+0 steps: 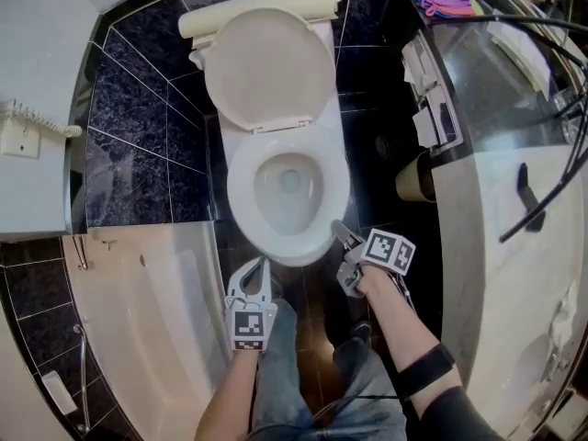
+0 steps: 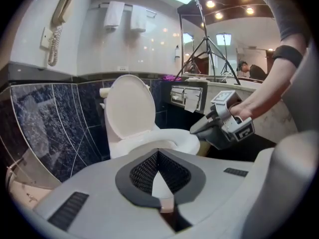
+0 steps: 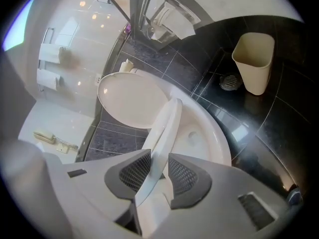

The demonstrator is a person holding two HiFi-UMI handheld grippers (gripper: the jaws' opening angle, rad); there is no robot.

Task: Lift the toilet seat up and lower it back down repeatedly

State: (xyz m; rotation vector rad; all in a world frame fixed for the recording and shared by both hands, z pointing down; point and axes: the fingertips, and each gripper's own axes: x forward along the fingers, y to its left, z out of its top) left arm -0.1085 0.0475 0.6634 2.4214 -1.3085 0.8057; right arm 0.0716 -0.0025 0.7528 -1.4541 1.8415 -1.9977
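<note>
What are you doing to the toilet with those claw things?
A person stands at the toilet with a gripper in each hand. The right gripper has pinched the front of the seat and holds it partly raised off the bowl. The lid is already up. The left gripper is closed, holding nothing.

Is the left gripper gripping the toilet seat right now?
No, the left gripper has nothing between its jaws; the toilet seat sits in the right gripper.
</note>
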